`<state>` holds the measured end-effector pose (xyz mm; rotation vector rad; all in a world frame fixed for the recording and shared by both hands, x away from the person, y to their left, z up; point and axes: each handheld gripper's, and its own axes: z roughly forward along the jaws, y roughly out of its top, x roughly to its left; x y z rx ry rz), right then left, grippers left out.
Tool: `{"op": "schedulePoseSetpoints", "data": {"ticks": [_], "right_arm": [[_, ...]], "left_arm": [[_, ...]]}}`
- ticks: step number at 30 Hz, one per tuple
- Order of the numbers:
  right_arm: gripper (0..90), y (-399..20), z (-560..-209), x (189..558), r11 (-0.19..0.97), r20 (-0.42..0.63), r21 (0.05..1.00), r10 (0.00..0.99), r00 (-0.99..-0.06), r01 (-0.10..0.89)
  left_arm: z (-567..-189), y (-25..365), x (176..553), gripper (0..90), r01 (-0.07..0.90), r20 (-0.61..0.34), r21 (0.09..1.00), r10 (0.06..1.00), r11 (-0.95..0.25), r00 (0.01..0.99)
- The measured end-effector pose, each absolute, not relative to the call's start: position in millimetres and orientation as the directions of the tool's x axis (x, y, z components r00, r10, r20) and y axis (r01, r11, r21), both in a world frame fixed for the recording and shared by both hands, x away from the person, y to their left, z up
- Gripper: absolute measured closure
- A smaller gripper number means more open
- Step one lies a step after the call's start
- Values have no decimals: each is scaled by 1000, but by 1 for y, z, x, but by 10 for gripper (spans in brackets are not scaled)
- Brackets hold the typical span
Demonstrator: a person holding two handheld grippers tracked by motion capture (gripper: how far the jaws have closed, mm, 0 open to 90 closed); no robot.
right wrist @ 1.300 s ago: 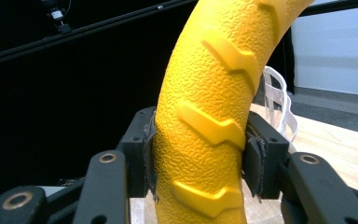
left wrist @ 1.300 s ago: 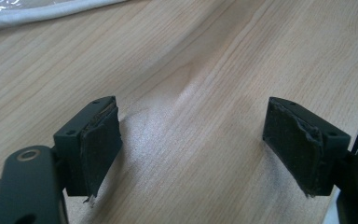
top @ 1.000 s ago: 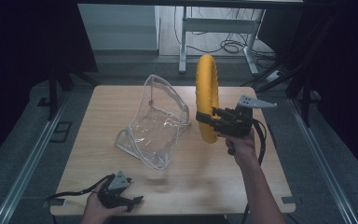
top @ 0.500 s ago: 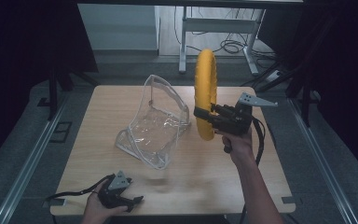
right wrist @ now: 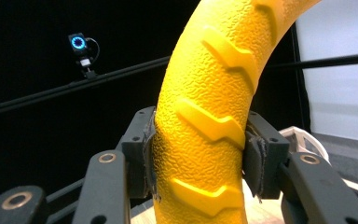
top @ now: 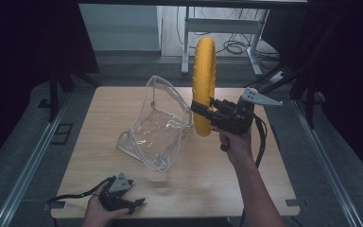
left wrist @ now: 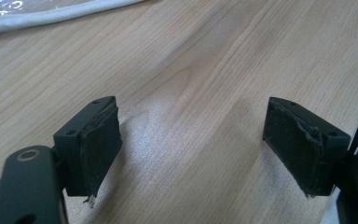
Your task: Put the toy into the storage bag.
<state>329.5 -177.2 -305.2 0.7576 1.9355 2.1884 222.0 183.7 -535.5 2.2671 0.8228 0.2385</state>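
Yellow ring (top: 203, 85), tyre-patterned, clamped upright in the right gripper (top: 202, 111), jaws pressed against both flanks of its lower arc, lifted clear of the table (top: 99, 156) just right of the clear plastic bag (top: 158, 125). Left gripper (top: 139, 202) resting at the near edge, jaws spread wide with nothing between them, bare wood beneath the pads (left wrist: 100, 151).

Likely step: getting the ring into the bag. To do it well: carry the ring high enough to clear the bag's white-trimmed rim, then tip it flatter before lowering. Bring the idle left gripper up to pinch the near edge of the bag and hold the mouth open; floppy film, apt to fold shut or slide otherwise. Which way the opening faces is hard to judge through the clear plastic, so check before committing. Release only once the ring's weight is resting inside.
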Motion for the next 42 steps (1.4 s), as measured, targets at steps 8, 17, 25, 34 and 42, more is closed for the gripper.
{"op": "schedulePoseSetpoints", "data": {"ticks": [8, 17, 25, 34, 42], "right_arm": [[516, -165, -289, 322, -184, 256, 963, 378, -889, 199], [515, -151, -275, 318, -183, 233, 967, 340, -911, 178], [515, -139, -268, 318, -187, 225, 967, 315, -922, 172], [515, -124, -261, 317, -185, 210, 969, 284, -936, 161], [514, -111, -264, 320, -184, 222, 967, 263, -939, 177]], "left_arm": [[-535, 184, 222, 190, 493, -66, 677, 622, -547, 780], [-535, 184, 222, 190, 493, -66, 681, 625, -542, 778], [-535, 184, 222, 190, 492, -65, 680, 623, -543, 779], [-534, 184, 221, 190, 493, -66, 683, 626, -539, 777], [-534, 185, 221, 190, 491, -62, 680, 624, -545, 779]]}}
